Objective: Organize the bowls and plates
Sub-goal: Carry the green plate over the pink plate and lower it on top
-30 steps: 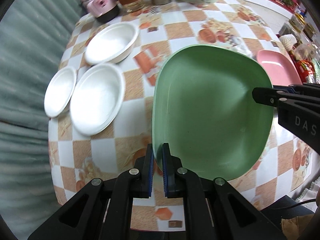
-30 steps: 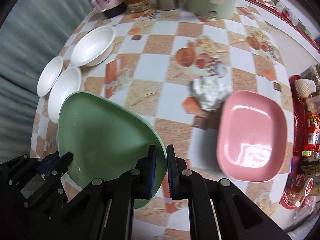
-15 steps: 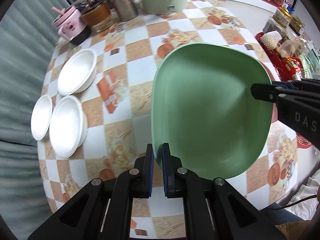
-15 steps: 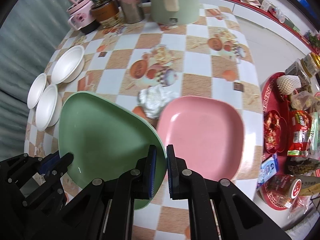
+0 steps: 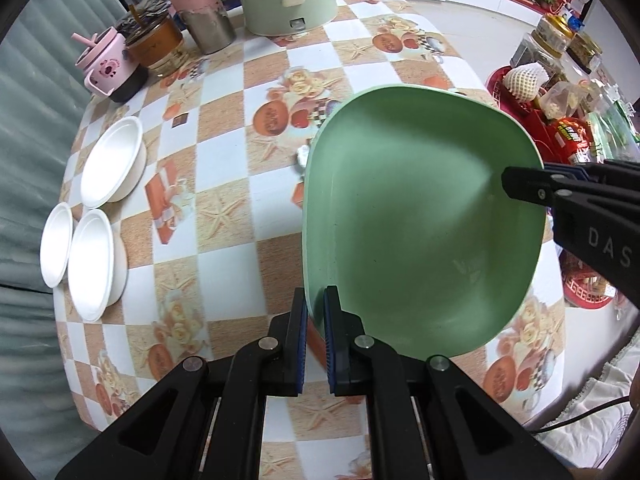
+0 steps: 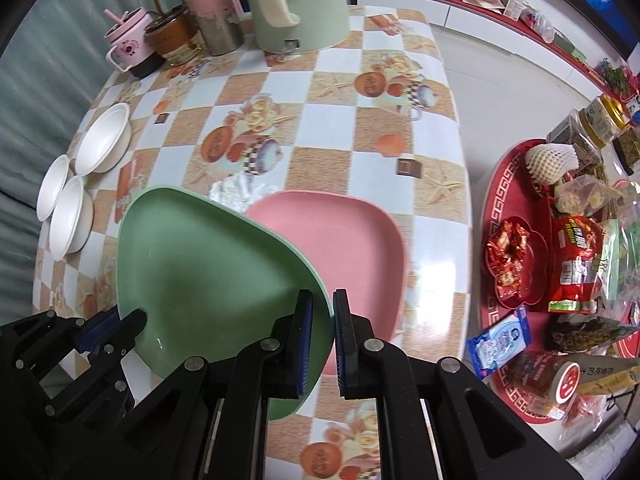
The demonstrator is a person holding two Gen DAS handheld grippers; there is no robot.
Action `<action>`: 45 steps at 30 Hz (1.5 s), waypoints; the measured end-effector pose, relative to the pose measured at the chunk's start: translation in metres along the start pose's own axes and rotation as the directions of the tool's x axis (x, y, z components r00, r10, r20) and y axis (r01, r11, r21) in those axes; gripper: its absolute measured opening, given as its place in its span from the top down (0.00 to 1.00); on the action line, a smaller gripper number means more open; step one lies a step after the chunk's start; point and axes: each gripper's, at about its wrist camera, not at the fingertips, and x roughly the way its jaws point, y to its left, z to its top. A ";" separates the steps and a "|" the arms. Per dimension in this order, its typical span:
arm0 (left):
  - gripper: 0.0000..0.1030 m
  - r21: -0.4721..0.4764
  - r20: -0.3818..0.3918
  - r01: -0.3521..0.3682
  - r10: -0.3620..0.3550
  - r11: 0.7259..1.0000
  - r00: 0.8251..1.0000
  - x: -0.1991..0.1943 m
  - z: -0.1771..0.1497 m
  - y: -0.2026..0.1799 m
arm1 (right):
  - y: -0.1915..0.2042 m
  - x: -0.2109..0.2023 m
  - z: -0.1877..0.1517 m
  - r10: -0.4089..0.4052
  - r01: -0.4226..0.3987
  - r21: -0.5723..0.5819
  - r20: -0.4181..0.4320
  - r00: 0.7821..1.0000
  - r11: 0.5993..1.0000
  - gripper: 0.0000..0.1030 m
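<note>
Two tools pinching one green plate [image 5: 420, 216], left tool [image 5: 315, 304] near rim, right tool [image 6: 322, 312] opposite rim

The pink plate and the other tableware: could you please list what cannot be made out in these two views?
- Pink plate: left wrist view, wholly hidden behind green plate; right wrist view, near left part covered.
- White crumpled thing: mostly behind green plate, unidentifiable.
- White bowls: whether stacked, unclear.

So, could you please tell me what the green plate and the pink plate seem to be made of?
Green plate: probably matte plastic or melamine, with an even colour, a thin rim and soft, dull highlights.
Pink plate: likely the same kind of material but glossier, showing bright reflections.
</note>
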 end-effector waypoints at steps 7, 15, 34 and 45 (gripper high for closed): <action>0.92 -0.019 -0.018 -0.002 0.001 1.000 1.000 0.008 0.007 -0.010 | -0.012 0.006 0.002 -0.005 0.005 -0.014 -0.010 1.000 1.000 0.89; 0.92 -0.064 -0.027 0.001 -0.003 0.998 1.000 0.017 0.012 -0.020 | -0.025 0.017 0.007 0.003 -0.004 -0.038 -0.033 0.999 0.999 0.89; 0.92 -0.099 -0.031 0.003 -0.006 0.995 1.000 0.031 0.027 -0.041 | -0.046 0.039 0.035 -0.008 -0.006 -0.130 -0.100 0.995 0.992 0.88; 0.91 -0.128 -0.032 -0.017 0.013 0.992 0.999 0.045 0.029 -0.040 | -0.044 0.064 0.042 -0.008 -0.017 -0.160 -0.151 0.988 0.987 0.88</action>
